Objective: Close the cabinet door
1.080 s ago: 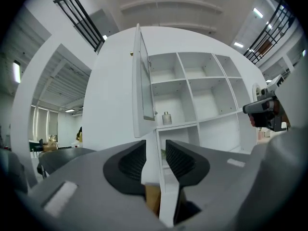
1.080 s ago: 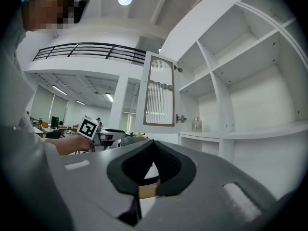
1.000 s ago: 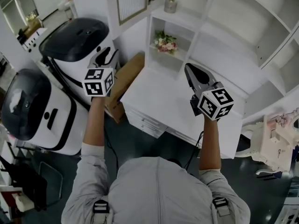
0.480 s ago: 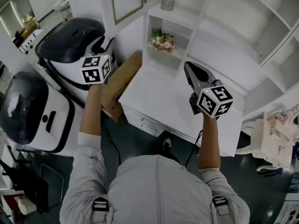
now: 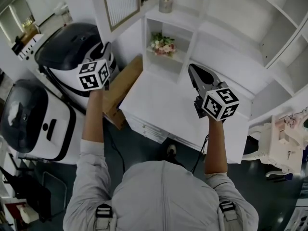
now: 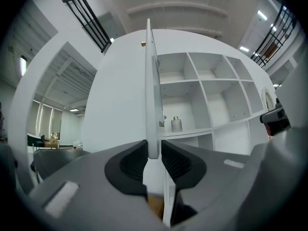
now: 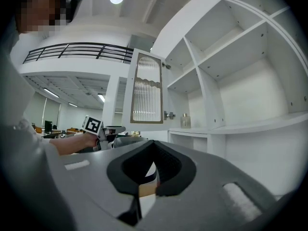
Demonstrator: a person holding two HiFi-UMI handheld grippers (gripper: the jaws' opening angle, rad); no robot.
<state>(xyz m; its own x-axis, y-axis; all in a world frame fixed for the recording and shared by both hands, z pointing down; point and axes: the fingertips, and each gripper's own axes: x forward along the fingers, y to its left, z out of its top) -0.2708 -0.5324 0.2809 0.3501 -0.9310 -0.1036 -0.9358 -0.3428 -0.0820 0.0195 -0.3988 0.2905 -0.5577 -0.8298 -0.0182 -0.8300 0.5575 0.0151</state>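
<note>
**Item: cabinet door** (image 5: 120,4). Upper left of the head view, swung wide from the white shelving, ribbed panel showing. Status: open; closing not yet begun.

**Item: my left claw** (image 6: 153,152). Spread a little, holding nothing. The door's free edge stands in line with the gap, its lower corner between the tips. Contact: I cannot tell, probably none.

**Item: my right claw** (image 7: 154,146). Pressed together, empty, over the worktop (image 5: 163,105), centre frame.

**Outstanding, by my reckoning:** meet the door's edge, swing it toward the shelf holding the jar (image 5: 166,4), press it flush.
</note>
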